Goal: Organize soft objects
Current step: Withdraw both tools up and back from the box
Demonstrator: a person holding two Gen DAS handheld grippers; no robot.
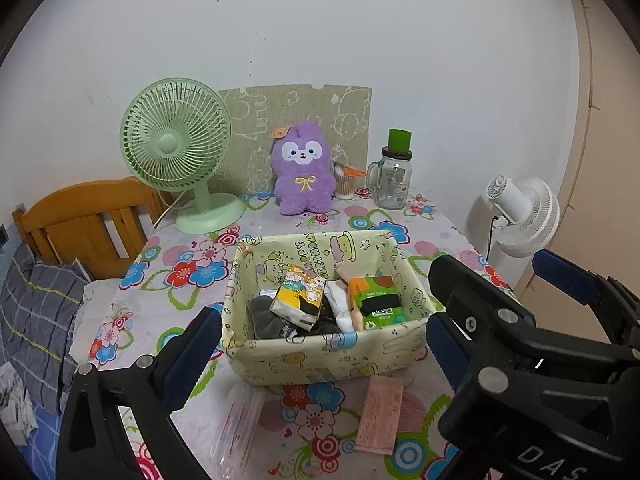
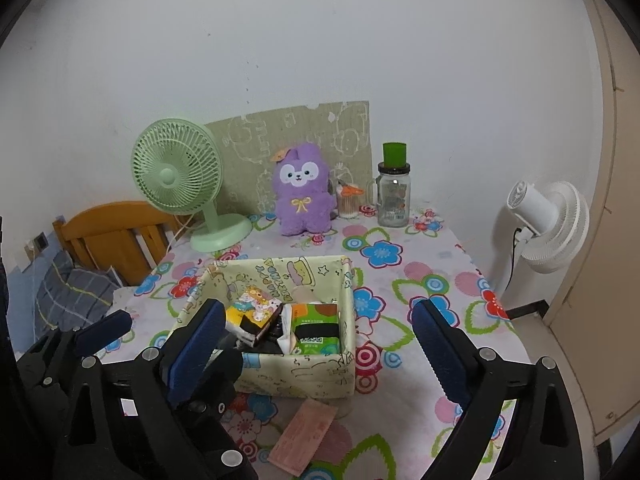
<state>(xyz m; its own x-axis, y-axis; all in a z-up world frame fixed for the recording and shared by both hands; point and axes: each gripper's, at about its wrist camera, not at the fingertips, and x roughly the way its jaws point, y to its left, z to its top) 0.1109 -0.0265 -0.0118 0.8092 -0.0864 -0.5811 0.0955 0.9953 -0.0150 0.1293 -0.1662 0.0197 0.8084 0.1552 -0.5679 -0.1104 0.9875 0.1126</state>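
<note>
Both the left gripper [image 1: 320,344] and right gripper [image 2: 320,348] are spread; only the left view shows the clear bag [image 1: 236,428].

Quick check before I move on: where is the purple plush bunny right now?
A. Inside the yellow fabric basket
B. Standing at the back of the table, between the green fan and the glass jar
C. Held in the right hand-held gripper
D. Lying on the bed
B: the purple plush bunny stands upright at the table's back edge, with the green fan on its left and the glass jar on its right, beyond the basket.
</note>
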